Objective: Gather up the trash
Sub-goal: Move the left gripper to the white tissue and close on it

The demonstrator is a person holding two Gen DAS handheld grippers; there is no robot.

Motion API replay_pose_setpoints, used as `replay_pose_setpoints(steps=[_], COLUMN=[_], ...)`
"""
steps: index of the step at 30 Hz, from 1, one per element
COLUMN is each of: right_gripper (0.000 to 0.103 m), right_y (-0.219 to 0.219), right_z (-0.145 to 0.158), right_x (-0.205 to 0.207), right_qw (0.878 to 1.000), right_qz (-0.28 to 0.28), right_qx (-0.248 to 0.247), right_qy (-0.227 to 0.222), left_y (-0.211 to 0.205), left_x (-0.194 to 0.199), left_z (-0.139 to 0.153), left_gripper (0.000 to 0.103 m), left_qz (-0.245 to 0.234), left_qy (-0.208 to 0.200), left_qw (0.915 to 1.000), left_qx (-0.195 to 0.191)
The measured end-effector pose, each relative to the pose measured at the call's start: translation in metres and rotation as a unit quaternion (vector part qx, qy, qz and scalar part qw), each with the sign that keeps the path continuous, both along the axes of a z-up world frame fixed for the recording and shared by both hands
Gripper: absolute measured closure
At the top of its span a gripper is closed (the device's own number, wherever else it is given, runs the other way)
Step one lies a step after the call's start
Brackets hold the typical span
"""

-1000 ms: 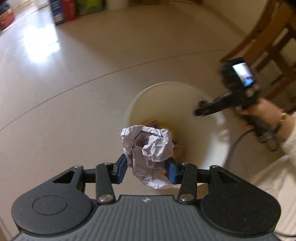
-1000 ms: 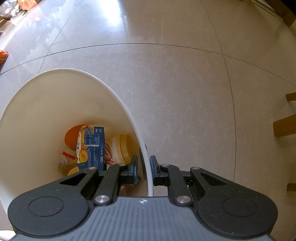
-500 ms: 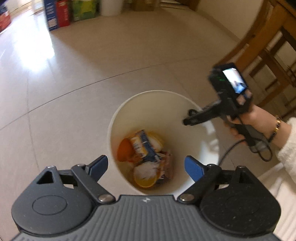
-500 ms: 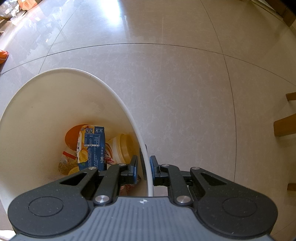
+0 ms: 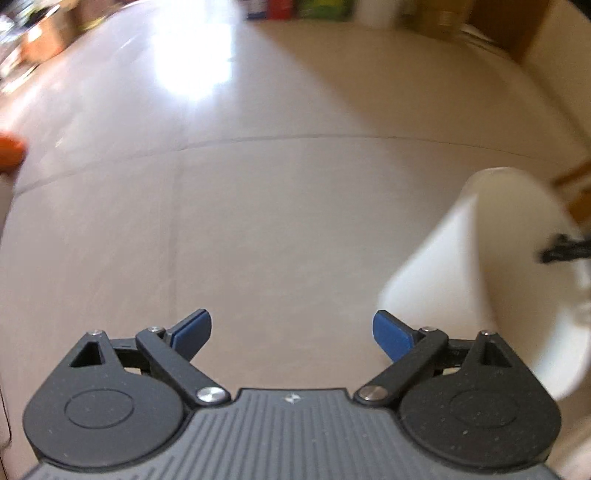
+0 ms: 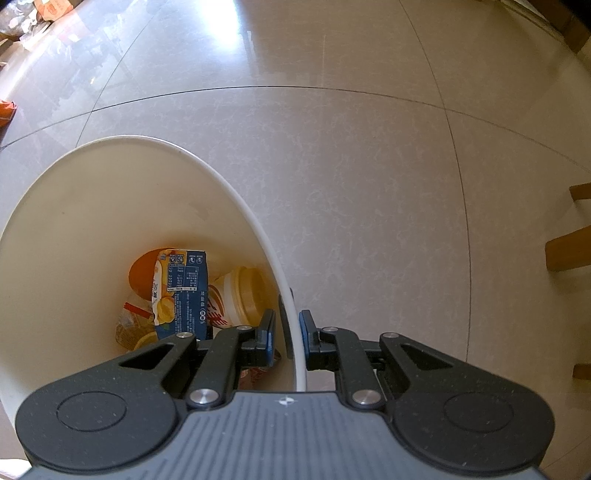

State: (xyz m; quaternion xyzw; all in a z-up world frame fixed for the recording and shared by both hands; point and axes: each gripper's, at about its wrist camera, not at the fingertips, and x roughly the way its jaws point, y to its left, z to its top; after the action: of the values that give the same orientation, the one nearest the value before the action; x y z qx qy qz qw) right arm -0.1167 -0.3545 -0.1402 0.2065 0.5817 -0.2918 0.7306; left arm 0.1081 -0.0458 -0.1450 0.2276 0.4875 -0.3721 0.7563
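Observation:
A white bin (image 6: 236, 195) stands on the tiled floor, with my right gripper (image 6: 288, 338) shut on its rim. Inside lie a blue and yellow carton (image 6: 183, 291), an orange lid (image 6: 142, 271), a pale plastic jar (image 6: 242, 291) and other wrappers. The crumpled paper ball is not visible in the right wrist view. In the blurred left wrist view my left gripper (image 5: 291, 332) is open and empty over bare floor. The bin (image 5: 461, 266) sits at its right, and the tip of the right gripper (image 5: 561, 251) shows at the bin's far rim.
An orange object (image 5: 9, 153) lies at the left edge of the floor, and an orange wrapper (image 6: 6, 110) shows far left in the right wrist view. Boxes (image 5: 295, 7) line the far wall. Wooden chair legs (image 6: 569, 251) stand to the right.
My left gripper opened over the bin and let the crumpled paper ball fall in, then swung left away from the bin. The right gripper has kept its hold on the rim.

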Motion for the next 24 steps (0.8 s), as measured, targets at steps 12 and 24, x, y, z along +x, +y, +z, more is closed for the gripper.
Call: replay_pose_setpoints(steps=[12,24], right_gripper=[0.086,0.085], right_y=[0.004,0.006], right_z=[-0.001,-0.003], right_x=[0.002,0.003], right_qw=[1.000,1.000], right_qz=[0.004,0.007], right_qx=[-0.008,-0.015], right_qy=[0.005,0.008], left_y=[0.089,0.107], left_x=[0.100,0.111], left_z=[-0.144,-0.216], left_gripper=[0.009,0.026], left_qz=[0.227,0.315], left_qy=[0.079,0.080], left_qw=[0.9702,0.9448], left_qx=[0.032,0.044])
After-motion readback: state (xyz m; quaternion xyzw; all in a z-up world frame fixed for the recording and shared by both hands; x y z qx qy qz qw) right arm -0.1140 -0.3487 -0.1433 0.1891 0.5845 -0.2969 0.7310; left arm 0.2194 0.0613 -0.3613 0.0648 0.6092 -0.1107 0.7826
